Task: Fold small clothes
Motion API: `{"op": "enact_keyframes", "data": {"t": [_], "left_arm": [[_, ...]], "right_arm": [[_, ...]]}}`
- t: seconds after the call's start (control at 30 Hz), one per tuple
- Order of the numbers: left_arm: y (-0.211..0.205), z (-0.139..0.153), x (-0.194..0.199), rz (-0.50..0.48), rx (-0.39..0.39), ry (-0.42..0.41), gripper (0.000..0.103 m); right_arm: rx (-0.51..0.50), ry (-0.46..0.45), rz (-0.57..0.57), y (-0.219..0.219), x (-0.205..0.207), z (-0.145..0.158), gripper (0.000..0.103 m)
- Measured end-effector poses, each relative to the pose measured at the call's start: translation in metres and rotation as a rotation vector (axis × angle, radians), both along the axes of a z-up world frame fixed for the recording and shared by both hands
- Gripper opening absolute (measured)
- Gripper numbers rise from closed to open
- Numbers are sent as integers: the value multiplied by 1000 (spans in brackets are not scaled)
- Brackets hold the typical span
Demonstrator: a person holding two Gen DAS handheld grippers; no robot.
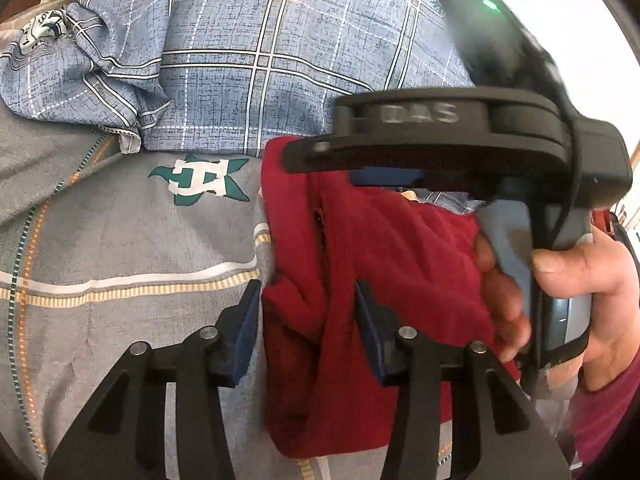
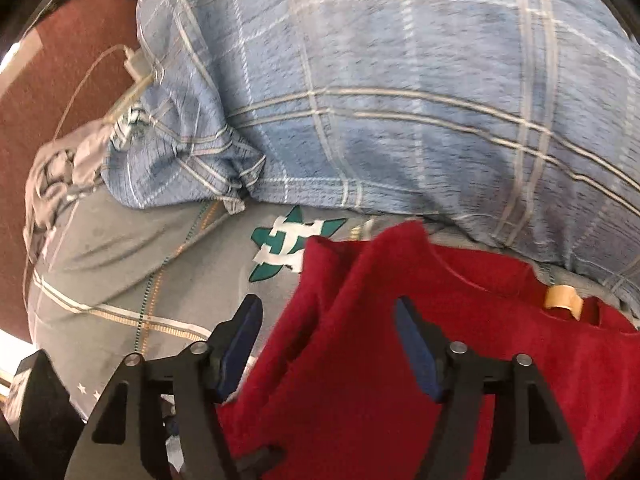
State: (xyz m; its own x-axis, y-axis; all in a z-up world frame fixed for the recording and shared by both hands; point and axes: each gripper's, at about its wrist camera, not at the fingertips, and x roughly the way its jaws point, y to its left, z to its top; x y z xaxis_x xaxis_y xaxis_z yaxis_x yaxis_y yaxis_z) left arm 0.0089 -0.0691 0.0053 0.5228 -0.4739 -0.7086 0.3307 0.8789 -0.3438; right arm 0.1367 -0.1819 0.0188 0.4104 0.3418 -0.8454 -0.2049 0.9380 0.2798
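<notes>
A small dark red garment [image 1: 360, 260] lies bunched on the grey bed sheet [image 1: 120, 248]. My left gripper [image 1: 308, 304] is open, its blue-padded fingers straddling the garment's near left folds. My right gripper [image 1: 384, 176] shows in the left wrist view above the garment's far edge, held by a hand [image 1: 568, 280]. In the right wrist view the right gripper [image 2: 328, 320] is open, with the red garment [image 2: 400, 360] between and below its fingers. A tan label [image 2: 562, 300] shows at the garment's neck.
A blue plaid quilt [image 1: 280, 40] is heaped along the far side, close behind the garment. A teal and white star logo [image 1: 200, 178] marks the sheet. A white cable and charger [image 2: 134, 66] lie at the far left by the brown floor [image 2: 60, 60].
</notes>
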Motion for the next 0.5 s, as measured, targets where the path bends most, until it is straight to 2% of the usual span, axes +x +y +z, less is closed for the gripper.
{"op": "enact_keyframes", "data": {"t": [0.13,0.2,0.23,0.3,0.4,0.5], "left_arm": [[-3,-1,5,-7,19,-5,44],[-2,-1,4,-9,27,1,45],[0,0,5,-1,27,9,49],[4,2,7,5,15,14,59],[7,15,-4,17,10,-35,69],[0,25,-13,-12,-8,-76,71]], "right_arm": [[-88,43,14,21,12,-23,73],[-167,31,5,26,12,-31,34],[-163,13,-5,23,9,-29,29],[-89,-34,-23,7,-2,-17,21],[28,-90,-67,-23,-20,6,19],[93,-129,-94,-45,-35,26,18]]}}
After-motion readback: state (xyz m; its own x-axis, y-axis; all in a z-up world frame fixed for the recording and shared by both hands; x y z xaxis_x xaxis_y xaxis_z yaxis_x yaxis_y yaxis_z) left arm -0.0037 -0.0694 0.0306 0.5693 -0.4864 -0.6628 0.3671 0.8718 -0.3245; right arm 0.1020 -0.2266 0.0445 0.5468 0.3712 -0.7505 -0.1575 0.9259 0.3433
